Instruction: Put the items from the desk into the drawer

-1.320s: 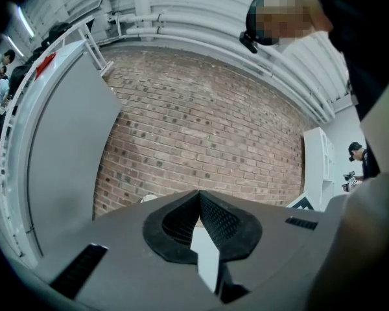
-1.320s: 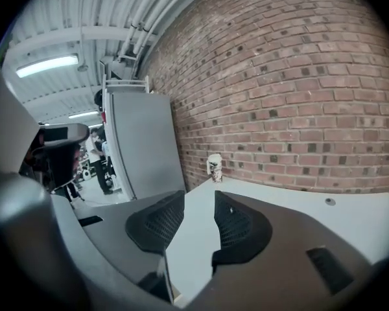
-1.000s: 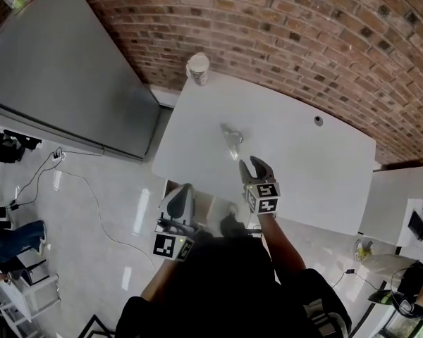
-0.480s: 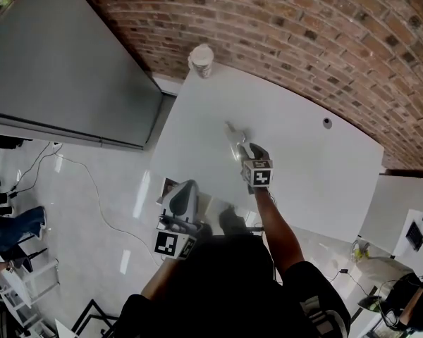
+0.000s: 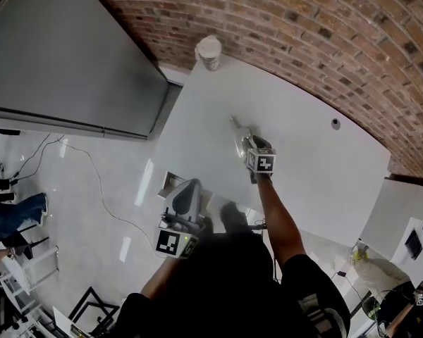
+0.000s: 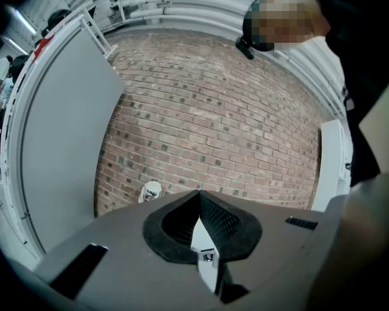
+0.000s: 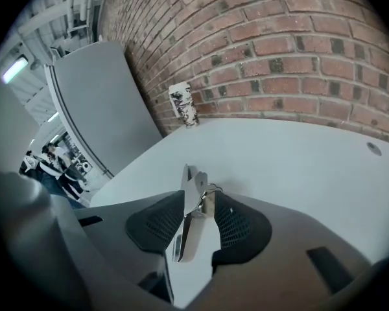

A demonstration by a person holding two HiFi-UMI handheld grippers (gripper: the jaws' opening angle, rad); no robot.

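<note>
A small metal clip (image 5: 236,136) lies on the white desk (image 5: 310,174), left of its middle. My right gripper (image 5: 248,145) is shut on the metal clip (image 7: 193,203), which sits upright between both pads in the right gripper view; whether it is off the desk I cannot tell. My left gripper (image 5: 187,194) hangs off the desk's near left edge, beside the open drawer (image 5: 170,184), pointing towards the wall. In the left gripper view its jaws (image 6: 199,196) meet at the tips with nothing gripped.
A paper cup (image 5: 209,52) stands at the desk's far left corner against the brick wall (image 5: 324,27). A small round cable hole (image 5: 335,123) sits at the back right. A large grey panel (image 5: 63,55) stands left of the desk, with cables on the floor.
My right gripper, open a second ago, has reached forward over the desk and shut on the metal clip. The left gripper has stayed by the drawer.
</note>
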